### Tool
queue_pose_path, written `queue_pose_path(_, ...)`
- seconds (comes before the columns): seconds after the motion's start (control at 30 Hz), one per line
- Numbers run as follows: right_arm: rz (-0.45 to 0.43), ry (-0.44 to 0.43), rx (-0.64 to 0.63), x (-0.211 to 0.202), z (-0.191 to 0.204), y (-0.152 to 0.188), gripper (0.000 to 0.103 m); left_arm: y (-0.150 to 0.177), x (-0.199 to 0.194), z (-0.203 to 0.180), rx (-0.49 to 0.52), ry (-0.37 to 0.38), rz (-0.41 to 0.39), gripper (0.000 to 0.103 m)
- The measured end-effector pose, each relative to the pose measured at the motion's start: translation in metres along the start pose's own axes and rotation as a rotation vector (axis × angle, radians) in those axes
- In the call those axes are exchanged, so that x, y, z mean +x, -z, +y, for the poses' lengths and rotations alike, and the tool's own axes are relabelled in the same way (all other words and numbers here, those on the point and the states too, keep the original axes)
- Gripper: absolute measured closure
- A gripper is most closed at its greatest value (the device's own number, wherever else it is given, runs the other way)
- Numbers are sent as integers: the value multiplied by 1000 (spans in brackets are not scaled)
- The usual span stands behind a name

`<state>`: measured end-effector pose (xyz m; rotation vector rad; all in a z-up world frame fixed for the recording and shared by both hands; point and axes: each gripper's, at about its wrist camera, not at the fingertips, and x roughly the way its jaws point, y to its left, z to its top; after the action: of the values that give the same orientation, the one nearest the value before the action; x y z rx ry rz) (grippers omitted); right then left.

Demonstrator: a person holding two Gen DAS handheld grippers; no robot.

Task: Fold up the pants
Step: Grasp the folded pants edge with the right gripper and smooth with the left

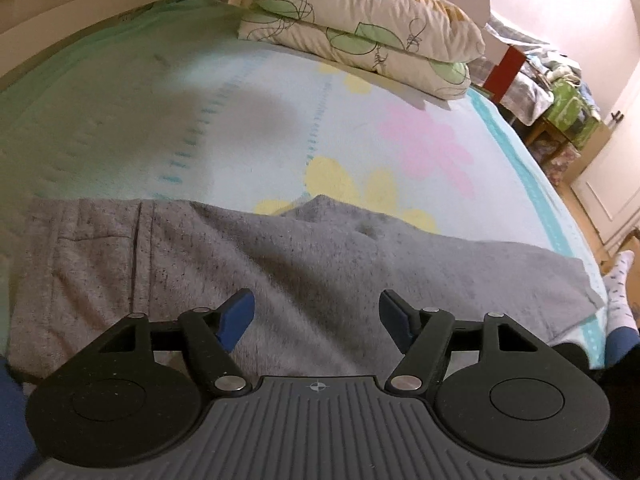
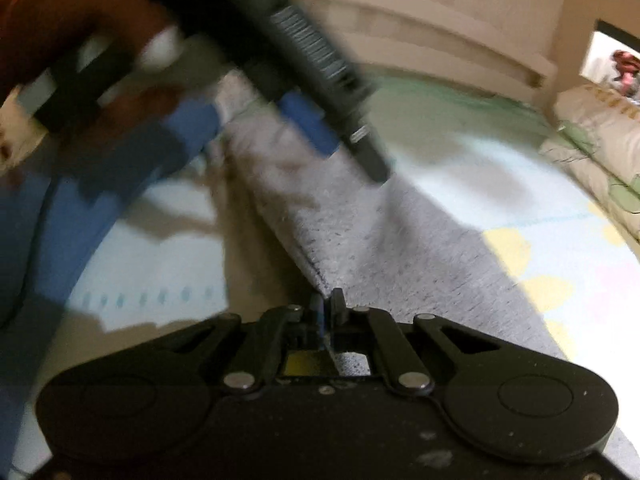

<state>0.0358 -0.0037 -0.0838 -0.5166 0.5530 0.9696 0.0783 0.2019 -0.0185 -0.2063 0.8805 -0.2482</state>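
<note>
2 grippers differ: your right gripper [image 2: 325,306] clamps the pants [image 1: 224,264] edge thinly, left gripper [image 1: 316,316] spread above them, so tugging could slip it.

Grey speckled pants [image 1: 248,264] lie spread lengthwise across a bed [image 1: 120,120] with a pale flowered sheet, near its front edge. The fabric is soft and wrinkled, with a pocket seam toward one end. The other end's edge is pinched and slightly lifted.
</note>
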Motion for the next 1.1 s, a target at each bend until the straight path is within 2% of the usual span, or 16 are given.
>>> queue_pose_path(0.13,39,6,16,19,1,6,99,6,21,4,-1,-35,48,35)
queue_pose_path(0.27,51,-10,42,19,-3,1,96,28,46,14,-20,-64,170,35)
queue_pose_path(0.3,54,-19,51,20,-6,-1,95,33,44,11,2,-68,151,35)
queue_pose_path(0.37,63,-40,94,15,-14,-1,92,34,39,7,24,-66,166,35)
queue_pose_path(0.47,71,-70,188,2,-36,-2,90,25,30,6,-2,-38,168,35)
queue_pose_path(0.53,60,-79,262,-10,-56,-4,87,17,22,8,-8,-32,118,35)
queue_pose_path(0.67,18,-45,422,-22,-107,-12,82,-6,23,12,-32,-55,28,34)
queue_pose_path(0.8,-43,6,558,-6,-157,-26,77,-17,40,12,-45,-67,13,34)
queue_pose_path(0.87,-48,0,602,11,-179,-34,68,-12,49,11,-35,-77,38,34)
queue_pose_path(0.9,-47,-11,620,20,-187,-38,67,-9,56,12,-33,-85,65,34)
queue_pose_path(0.97,-41,-25,628,38,-199,-46,66,5,66,19,-30,-82,119,34)
queue_pose_path(1.03,-34,-24,599,55,-208,-54,65,17,63,13,20,-92,71,34)
queue_pose_path(1.1,-23,-29,571,71,-212,-61,63,21,62,10,40,-102,64,34)
